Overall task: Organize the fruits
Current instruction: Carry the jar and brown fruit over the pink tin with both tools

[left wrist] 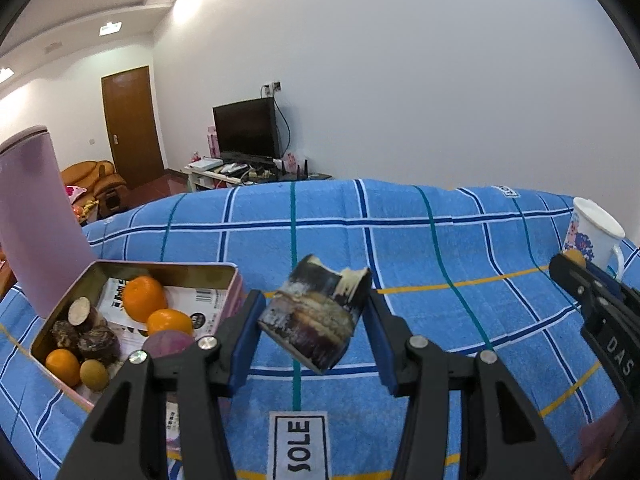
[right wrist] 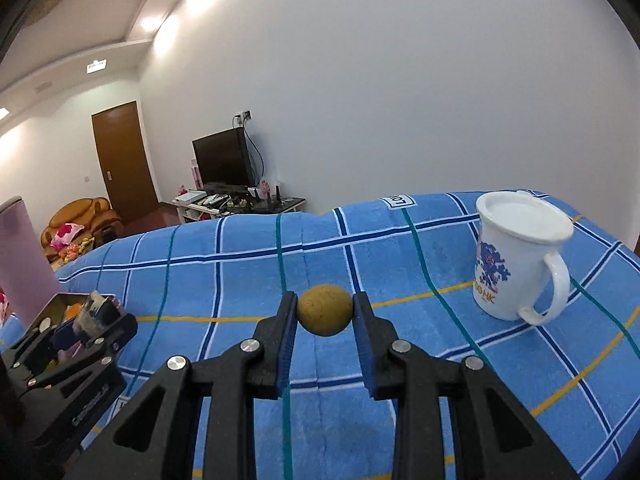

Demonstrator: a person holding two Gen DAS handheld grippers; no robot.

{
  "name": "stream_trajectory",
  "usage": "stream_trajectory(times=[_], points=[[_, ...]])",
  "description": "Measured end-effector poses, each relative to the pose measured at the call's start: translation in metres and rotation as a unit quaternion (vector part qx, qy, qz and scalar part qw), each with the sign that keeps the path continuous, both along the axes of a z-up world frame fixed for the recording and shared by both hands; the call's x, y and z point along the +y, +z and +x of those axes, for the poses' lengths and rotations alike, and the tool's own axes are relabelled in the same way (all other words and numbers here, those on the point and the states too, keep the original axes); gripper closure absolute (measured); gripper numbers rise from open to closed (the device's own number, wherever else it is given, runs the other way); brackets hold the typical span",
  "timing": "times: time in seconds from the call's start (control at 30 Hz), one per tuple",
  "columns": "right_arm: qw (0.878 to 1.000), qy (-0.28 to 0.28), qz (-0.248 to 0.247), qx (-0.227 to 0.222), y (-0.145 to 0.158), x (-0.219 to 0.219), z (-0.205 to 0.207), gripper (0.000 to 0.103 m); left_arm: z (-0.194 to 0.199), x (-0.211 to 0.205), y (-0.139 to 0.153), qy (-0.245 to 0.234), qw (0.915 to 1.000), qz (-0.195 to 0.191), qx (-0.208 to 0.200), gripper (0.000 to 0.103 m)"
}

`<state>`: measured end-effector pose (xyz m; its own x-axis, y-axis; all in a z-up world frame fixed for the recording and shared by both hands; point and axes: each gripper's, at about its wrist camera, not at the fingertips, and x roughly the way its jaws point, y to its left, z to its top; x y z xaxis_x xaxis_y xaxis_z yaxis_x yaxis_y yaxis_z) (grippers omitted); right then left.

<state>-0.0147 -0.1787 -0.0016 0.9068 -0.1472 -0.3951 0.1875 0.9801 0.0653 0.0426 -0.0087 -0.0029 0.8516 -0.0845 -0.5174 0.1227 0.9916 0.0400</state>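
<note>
Between the blue pads of the left gripper (left wrist: 314,316) sits a dark chunk (left wrist: 316,314), brown and purple with a pale cut face, tilted and lifted above the cloth (left wrist: 420,248). Both pads press on its sides, so this gripper is pinching the chunk. What kind of fruit it is I cannot tell.

Just to the left of it stands an open tin (left wrist: 168,268) with a pink lid (left wrist: 36,216) raised behind it. Inside the tin lie three oranges (left wrist: 144,298), one small yellowish fruit (left wrist: 94,375) and several dark chunks (left wrist: 98,344) like the held one, on top of printed paper.

At the right gripper (right wrist: 325,316), the pads are closed on a small round ball (right wrist: 325,310) of dull yellow-brown colour, held above the cloth. In the left wrist view this gripper shows at the right edge, well apart from the tin.

A white mug (right wrist: 516,256) with a blue flower print stands upright on the cloth to the right of the ball, near it but not touching, handle to the right.

The cloth is a blue checked towel with white, dark blue, green and yellow lines, and it covers the whole surface. Behind it, against the white wall, are a television (right wrist: 224,158), a brown door (right wrist: 124,160) and an orange armchair (right wrist: 80,216).
</note>
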Motion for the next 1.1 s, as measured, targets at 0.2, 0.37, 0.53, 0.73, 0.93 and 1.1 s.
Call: stream_trajectory(times=[0.2, 0.37, 0.53, 0.73, 0.93, 1.1], points=[[1.000, 0.001, -0.022, -0.008, 0.002, 0.005, -0.010, 0.073, -0.011, 0.006, 0.001, 0.005, 1.0000, -0.003, -0.006, 0.051], [0.999, -0.002, -0.034, -0.017, 0.000, 0.009, -0.017, 0.073, -0.020, 0.010, 0.002, 0.004, 1.0000, -0.006, -0.007, 0.051], [0.999, -0.001, -0.047, -0.024, 0.000, 0.015, -0.023, 0.073, -0.026, 0.014, 0.001, 0.004, 0.9999, -0.011, -0.005, 0.051], [0.998, 0.002, -0.059, -0.033, 0.001, 0.023, -0.032, 0.073, -0.031, 0.018, 0.001, 0.005, 0.9998, -0.017, -0.004, 0.051], [0.998, 0.002, -0.058, -0.034, 0.002, 0.024, -0.036, 0.073, -0.036, 0.019, 0.001, 0.003, 0.9998, -0.016, -0.006, 0.051], [0.998, 0.003, -0.056, -0.035, 0.001, 0.024, -0.038, 0.073, -0.039, 0.019, 0.002, 0.002, 0.9998, -0.017, -0.007, 0.051]])
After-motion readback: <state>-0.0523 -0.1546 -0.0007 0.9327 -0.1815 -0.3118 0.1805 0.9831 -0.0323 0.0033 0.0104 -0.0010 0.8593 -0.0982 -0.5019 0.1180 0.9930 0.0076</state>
